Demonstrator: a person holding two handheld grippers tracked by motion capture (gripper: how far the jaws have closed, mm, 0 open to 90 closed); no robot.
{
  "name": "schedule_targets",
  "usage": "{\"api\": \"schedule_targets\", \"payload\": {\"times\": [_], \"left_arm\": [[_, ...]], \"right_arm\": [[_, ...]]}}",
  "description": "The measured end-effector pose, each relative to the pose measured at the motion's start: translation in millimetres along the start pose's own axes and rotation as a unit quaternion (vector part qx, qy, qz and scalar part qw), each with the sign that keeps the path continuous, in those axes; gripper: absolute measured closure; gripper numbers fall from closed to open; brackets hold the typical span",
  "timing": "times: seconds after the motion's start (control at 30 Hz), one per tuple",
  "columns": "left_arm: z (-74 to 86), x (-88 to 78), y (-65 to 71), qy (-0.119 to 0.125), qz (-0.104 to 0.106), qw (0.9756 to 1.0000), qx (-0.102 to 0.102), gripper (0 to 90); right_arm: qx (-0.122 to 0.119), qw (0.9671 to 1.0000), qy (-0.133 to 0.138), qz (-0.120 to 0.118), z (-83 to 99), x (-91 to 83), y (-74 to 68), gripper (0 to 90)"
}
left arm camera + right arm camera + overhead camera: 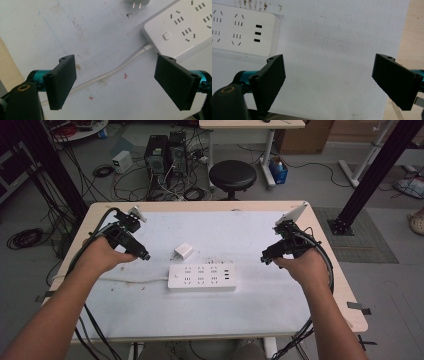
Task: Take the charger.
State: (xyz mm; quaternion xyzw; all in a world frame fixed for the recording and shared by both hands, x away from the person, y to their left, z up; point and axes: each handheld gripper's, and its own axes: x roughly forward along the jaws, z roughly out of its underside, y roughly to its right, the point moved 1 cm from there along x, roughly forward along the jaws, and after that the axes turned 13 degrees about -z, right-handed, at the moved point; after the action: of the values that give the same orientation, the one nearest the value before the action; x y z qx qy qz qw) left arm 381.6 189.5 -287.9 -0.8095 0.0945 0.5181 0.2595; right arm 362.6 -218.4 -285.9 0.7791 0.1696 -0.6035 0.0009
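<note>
- While both my hands hover over the pale-topped wooden desk point(300, 320), the white rectangular plastic power strip point(201, 277) lies flat near its middle, between the two tongs.
- From the left tongs point(117, 82) I see both black jaws spread wide with nothing between them; the strip's white cord point(117, 68) runs across the desk below the gap.
- At the high view, the left tongs point(142, 254) sit left of the small white square plug adapter point(183, 252), which lies just behind the strip, apart from it.
- With the right tongs point(328, 81) I see the jaws equally wide apart and empty, over bare desk, the strip's end off to their left.
- Behind the desk stands a round black stool point(232, 175).
</note>
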Motion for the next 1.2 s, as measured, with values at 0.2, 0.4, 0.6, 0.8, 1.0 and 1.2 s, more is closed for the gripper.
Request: {"api": "schedule_targets", "payload": {"times": [0.2, 0.4, 0.6, 0.8, 1.0, 1.2], "left_arm": [[-14.6, 14.1, 11.5, 0.000, 0.013, 0.9999, 0.011, 17.9], [-32.0, 34.5, 25.2, 0.005, 0.017, 0.9998, 0.010, 17.9], [-45.5, 61.8, 42.9, -0.006, 0.029, 0.9994, 0.015, 17.9], [-58.5, 79.2, 50.6, -0.005, 0.040, 0.9991, 0.013, 18.1], [-68.8, 99.7, 54.8, -0.016, 0.051, 0.9985, 0.011, 18.2], [-77.2, 118.4, 61.4, -0.016, 0.054, 0.9982, 0.019, 18.2]], "right_arm": [[-0.010, 0.9999, -0.002, 0.002, 6.0, -3.2, -4.8, 11.1], [-0.013, 0.9999, 0.005, 0.000, 8.0, -6.2, -7.1, 11.1], [-0.017, 0.9999, 0.001, -0.003, 10.9, -4.7, -12.3, 11.1], [-0.024, 0.9997, -0.004, -0.009, 13.7, 0.0, -15.4, 11.1], [-0.024, 0.9996, -0.010, -0.005, 14.8, 2.4, -15.6, 11.1], [-0.025, 0.9996, -0.007, -0.009, 14.4, 4.4, -16.0, 11.1]]}}
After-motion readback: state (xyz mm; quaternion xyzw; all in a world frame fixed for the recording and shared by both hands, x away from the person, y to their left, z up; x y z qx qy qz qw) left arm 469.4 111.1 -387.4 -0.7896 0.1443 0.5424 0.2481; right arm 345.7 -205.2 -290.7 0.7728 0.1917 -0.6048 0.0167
